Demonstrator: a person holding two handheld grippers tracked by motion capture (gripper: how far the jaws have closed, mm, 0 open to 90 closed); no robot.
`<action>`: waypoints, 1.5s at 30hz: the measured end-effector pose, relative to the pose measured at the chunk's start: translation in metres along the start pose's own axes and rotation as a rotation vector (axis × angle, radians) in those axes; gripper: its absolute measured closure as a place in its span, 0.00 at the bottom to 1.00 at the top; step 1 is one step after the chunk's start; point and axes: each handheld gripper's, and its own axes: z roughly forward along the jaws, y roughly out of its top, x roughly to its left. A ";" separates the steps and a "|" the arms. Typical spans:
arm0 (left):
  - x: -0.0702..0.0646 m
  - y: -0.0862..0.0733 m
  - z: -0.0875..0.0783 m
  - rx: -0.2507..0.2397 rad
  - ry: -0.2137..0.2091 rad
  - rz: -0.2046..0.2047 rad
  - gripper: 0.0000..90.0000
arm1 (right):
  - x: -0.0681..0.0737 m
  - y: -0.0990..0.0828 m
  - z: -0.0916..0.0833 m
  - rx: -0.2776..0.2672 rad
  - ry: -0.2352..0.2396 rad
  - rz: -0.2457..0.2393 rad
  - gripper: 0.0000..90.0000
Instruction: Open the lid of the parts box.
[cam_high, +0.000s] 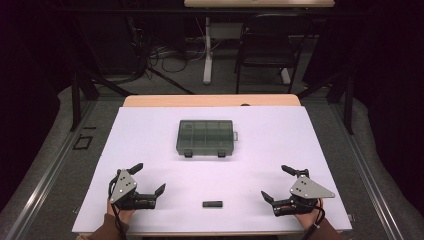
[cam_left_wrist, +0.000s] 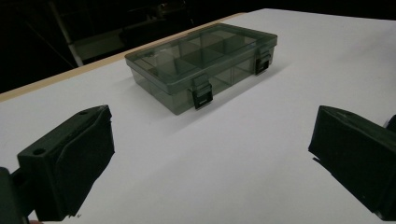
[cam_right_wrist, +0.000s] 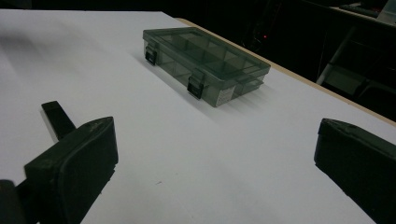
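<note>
While both tongs gape, black bar (cam_high: 212, 204) between them, box (cam_high: 205, 137) beyond.

Lab: white-topped table (cam_high: 150, 130), black curtains, floor cables (cam_high: 165, 57), chair (cam_high: 267, 45).

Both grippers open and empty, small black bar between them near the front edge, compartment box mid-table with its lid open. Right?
Not quite: the compartment box has its lid shut, both front latches down, as the left gripper view shows. The rest holds: left gripper and right gripper stand open and empty, and the small black bar lies between them near the front edge.
</note>
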 end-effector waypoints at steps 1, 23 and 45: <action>0.000 0.000 0.000 0.002 -0.002 -0.001 0.00 | 0.000 0.000 0.000 0.000 0.000 -0.001 0.00; 0.011 0.006 0.018 0.059 -0.056 -0.036 0.00 | -0.003 0.007 0.035 0.104 0.064 0.021 0.00; 0.016 0.023 0.058 0.133 -0.075 -0.024 0.00 | -0.010 0.025 0.091 0.165 0.138 0.031 0.00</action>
